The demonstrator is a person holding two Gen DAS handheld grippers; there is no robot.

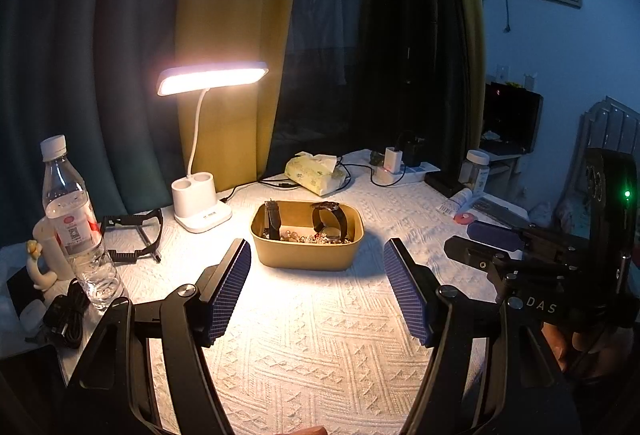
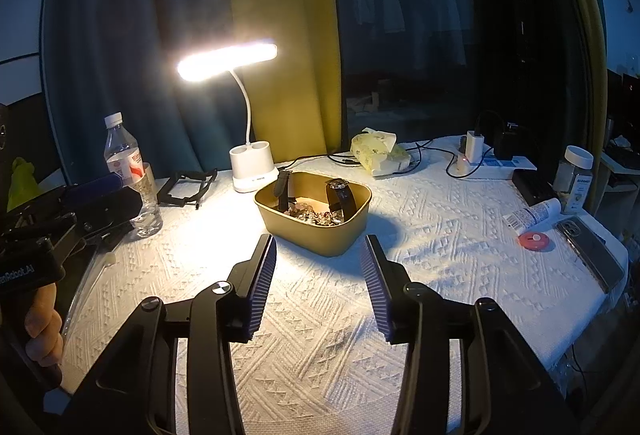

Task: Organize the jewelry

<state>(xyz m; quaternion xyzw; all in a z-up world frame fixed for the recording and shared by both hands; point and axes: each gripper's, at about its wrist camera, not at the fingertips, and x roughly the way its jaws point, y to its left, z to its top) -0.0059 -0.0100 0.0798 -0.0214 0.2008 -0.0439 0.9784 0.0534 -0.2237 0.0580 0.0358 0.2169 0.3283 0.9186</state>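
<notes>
A tan rectangular box (image 1: 306, 255) stands on the white textured cloth under the lamp; it also shows in the right wrist view (image 2: 320, 239). Inside it are two dark-strapped watches (image 1: 330, 221) (image 1: 274, 221) and a heap of beaded bracelets (image 1: 308, 238). The watches (image 2: 340, 197) (image 2: 283, 191) and beads (image 2: 316, 217) show in the right wrist view too. My left gripper (image 1: 318, 255) is open and empty, just in front of the box. My right gripper (image 2: 320, 251) is open and empty, also just short of the box. Each gripper shows at the edge of the other's view.
A lit white desk lamp (image 1: 202, 213) stands behind the box. A water bottle (image 1: 76, 227) and black clips (image 1: 132, 235) are at the left. A tissue pack (image 1: 316, 173), power strip (image 1: 400, 171), jar (image 2: 576, 179), tube (image 2: 532, 213), pink disc (image 2: 534, 239) and phone (image 2: 592, 251) lie right.
</notes>
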